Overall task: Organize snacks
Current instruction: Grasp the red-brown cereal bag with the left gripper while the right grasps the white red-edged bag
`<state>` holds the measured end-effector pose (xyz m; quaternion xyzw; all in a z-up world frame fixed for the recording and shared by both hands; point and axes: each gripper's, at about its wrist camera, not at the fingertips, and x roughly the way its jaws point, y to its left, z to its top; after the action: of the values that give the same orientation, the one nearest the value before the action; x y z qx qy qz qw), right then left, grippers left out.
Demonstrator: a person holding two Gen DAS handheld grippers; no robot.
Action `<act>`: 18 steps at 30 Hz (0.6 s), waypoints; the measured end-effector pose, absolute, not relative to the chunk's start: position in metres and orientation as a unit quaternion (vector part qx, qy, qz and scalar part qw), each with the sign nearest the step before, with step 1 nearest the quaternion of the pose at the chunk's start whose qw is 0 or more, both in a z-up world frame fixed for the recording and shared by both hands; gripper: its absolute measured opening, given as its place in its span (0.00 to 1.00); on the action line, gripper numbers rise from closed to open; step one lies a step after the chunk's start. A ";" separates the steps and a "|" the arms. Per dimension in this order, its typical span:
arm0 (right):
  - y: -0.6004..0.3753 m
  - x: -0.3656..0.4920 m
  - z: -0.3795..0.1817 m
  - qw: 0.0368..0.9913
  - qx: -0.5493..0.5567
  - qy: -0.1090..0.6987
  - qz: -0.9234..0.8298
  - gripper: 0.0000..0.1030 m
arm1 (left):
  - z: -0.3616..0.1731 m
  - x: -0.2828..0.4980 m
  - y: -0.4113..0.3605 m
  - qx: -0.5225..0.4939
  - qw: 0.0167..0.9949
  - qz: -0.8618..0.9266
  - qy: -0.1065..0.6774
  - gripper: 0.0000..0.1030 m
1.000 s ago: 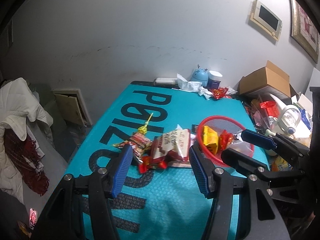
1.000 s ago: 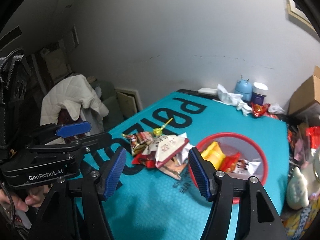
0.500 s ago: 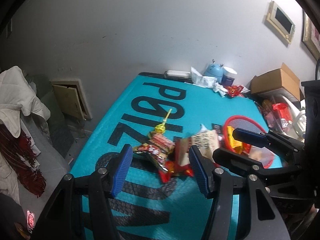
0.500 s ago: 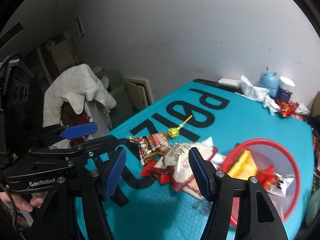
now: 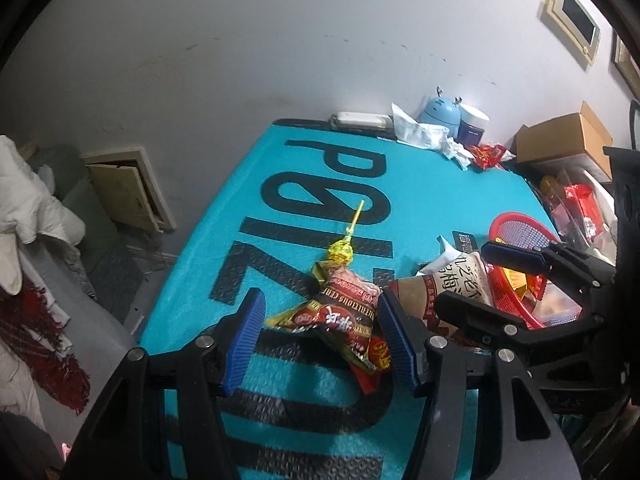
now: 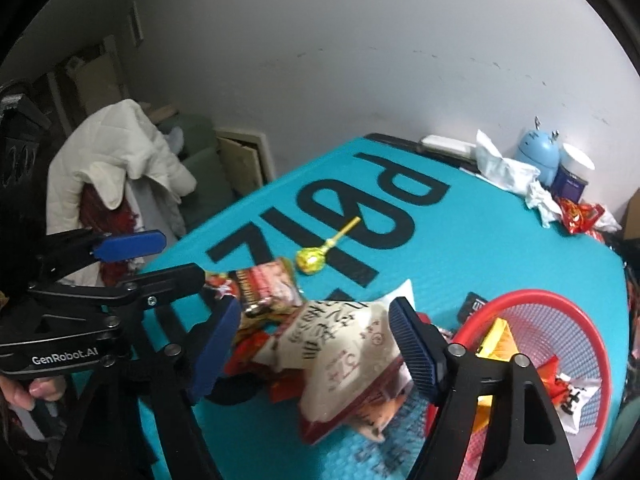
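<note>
Big black letters run across the teal mat point(image 5: 224, 216); "P", "0", "I" and "Z" read clearly. The left gripper's black body carries white "GenRobot.AI" lettering, seen from the right wrist camera. The red-and-brown snack packet point(image 5: 340, 312) shows "NUTRITIOUS" in small yellow print plus white Chinese characters. The white-and-red snack bag point(image 6: 340, 356) bears Chinese characters and a "57" mark.

The left gripper point(image 5: 320, 340) has its blue-padded fingers spread wide, one on each side of the red-and-brown packet, not pressing it. The right gripper point(image 6: 316, 348) is likewise spread, straddling the white-and-red bag with gaps on both sides.

The snack pile lies mid-mat, just left of the red mesh basket point(image 6: 592, 336), which already holds a yellow packet point(image 6: 496, 340) and a red-and-white packet point(image 6: 568, 392). A gold-wrapped lollipop point(image 5: 340, 254) lies just beyond the pile. At the far edge stand a blue round gadget point(image 5: 440, 114), a white-lidded jar point(image 5: 474, 124), crumpled tissues point(image 5: 424, 136) and a cardboard box point(image 5: 560, 140). A white jacket point(image 6: 112, 152) hangs left of the table
</note>
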<state>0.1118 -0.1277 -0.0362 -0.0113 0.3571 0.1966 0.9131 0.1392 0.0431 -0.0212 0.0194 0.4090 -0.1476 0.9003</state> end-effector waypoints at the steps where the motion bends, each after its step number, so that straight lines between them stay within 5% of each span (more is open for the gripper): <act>1: -0.129 0.114 -0.039 0.912 -0.008 0.362 0.195 0.75 | -0.024 0.143 0.042 0.017 0.897 -0.155 0.413 0.56; 18: -0.143 0.119 -0.060 0.904 -0.004 0.384 0.188 0.80 | -0.079 0.185 0.018 0.051 0.846 -0.188 0.496 0.56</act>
<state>0.1186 -0.1426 -0.0603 -0.0043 0.3837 0.1878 0.9042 0.1854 0.0184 -0.0789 0.0508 0.4959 -0.1879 0.8463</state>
